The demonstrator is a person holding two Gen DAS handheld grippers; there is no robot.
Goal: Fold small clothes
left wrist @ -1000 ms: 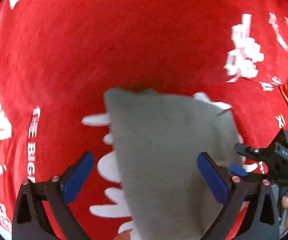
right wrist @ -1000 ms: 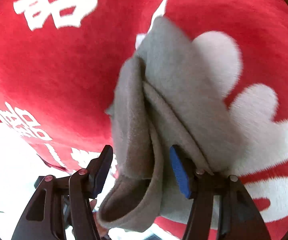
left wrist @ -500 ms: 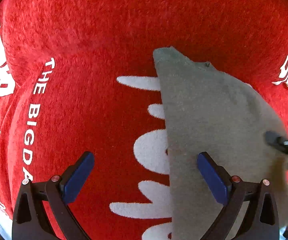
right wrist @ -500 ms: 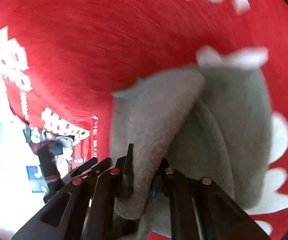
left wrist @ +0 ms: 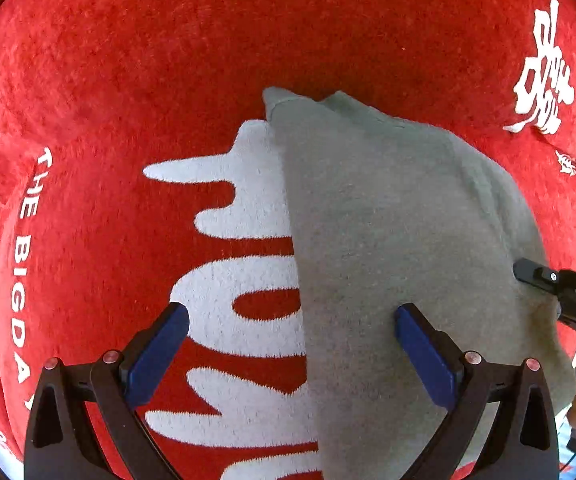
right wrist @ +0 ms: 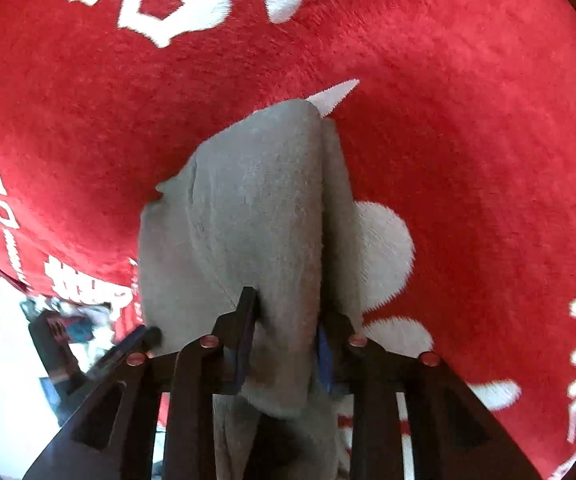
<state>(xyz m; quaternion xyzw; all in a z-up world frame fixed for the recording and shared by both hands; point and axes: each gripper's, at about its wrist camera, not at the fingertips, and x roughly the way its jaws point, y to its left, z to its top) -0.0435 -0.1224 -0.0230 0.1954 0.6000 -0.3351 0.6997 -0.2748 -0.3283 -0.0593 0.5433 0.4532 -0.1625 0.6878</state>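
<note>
Holding the grey cloth [right wrist: 256, 216] tight, your right gripper [right wrist: 284, 332] pinches a bunched fold of it between its two fingers [right wrist: 246, 320]. The fold stands up between the blue pads, and more grey cloth hangs down below them toward the bottom of the right wrist view. The far tip of the cloth points away from you and lies on the red blanket [right wrist: 468, 120].

Your left gripper [left wrist: 292, 356] is spread wide and grips nothing. Its left blue pad [left wrist: 156, 356] sits over the red blanket [left wrist: 168, 60] and the big white letters [left wrist: 244, 288]. Its right blue pad [left wrist: 424, 356] sits over the grey cloth [left wrist: 388, 220]. You cannot tell from the left wrist view if that pad touches the cloth or just hangs above it.

From the left wrist view, the grey cloth lies flat on the blanket and covers the right half of the white letters. Its long straight edge runs from the top middle down to the bottom. Its far corner points up and a little left.

At the right edge of that view you can see the black tip of your right gripper [left wrist: 536, 274] at the side of the cloth. Small white words run down the left side of the blanket, well apart from the cloth.
</note>
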